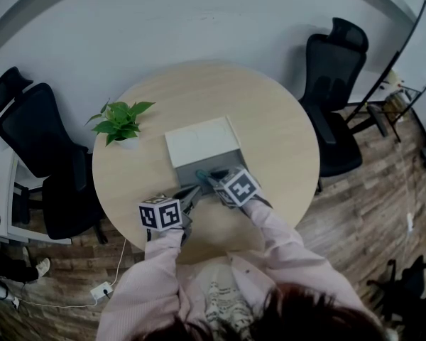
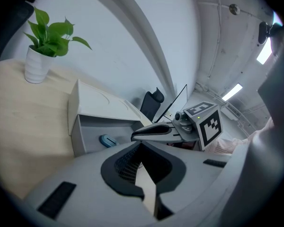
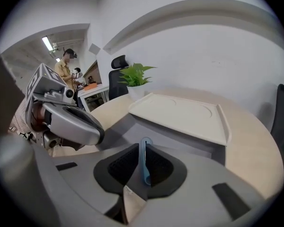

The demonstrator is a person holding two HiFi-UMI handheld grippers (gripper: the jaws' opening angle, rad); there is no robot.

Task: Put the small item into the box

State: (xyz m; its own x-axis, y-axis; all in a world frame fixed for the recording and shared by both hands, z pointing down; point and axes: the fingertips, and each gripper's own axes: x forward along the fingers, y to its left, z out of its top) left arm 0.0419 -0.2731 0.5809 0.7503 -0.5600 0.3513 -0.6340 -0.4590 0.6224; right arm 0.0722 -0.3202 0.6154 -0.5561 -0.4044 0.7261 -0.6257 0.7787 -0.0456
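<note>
The box stands mid-table, its white lid behind a grey compartment. My right gripper is shut on the small blue item, a thin flat piece held edge-on between the pads, just above the grey compartment. In the head view the right gripper points into the compartment's front. In the left gripper view a blue oval piece shows inside the compartment, just beyond the right gripper's tips. My left gripper stands open and holds nothing, close beside the right one, at the box's near left corner.
A potted green plant sits on the round wooden table, left of the box. Black office chairs stand at the left and the far right. A person stands in the background of the right gripper view.
</note>
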